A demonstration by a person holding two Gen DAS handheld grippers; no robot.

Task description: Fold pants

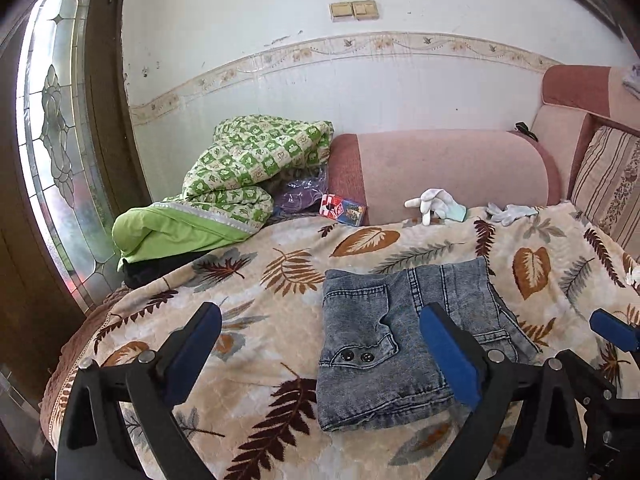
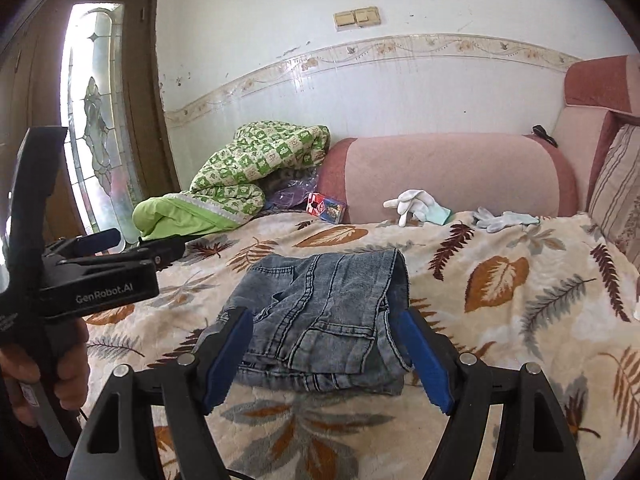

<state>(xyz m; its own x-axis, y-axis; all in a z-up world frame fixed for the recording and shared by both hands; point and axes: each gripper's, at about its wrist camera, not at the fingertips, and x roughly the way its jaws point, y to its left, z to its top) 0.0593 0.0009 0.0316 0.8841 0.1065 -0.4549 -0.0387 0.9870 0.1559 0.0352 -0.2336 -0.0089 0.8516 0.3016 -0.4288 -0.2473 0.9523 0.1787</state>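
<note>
The grey-blue denim pants (image 1: 396, 340) lie folded in a compact rectangle on the leaf-patterned blanket (image 1: 260, 360). My left gripper (image 1: 324, 356) is open and empty, hovering just above the blanket at the pants' left part, its right finger (image 1: 452, 360) over the denim. In the right wrist view the folded pants (image 2: 320, 320) lie straight ahead. My right gripper (image 2: 326, 360) is open and empty, its fingers standing either side of the near edge of the pants. The left gripper (image 2: 120, 248) shows there at left, held by a hand.
A green checked quilt (image 1: 248, 176) is piled at the back left. A pink sofa armrest (image 1: 440, 172) runs along the wall, with white gloves (image 1: 436, 204) and a small red-blue box (image 1: 344, 208) before it. A striped cushion (image 1: 608, 184) stands at right. A glass door (image 1: 56, 120) is at left.
</note>
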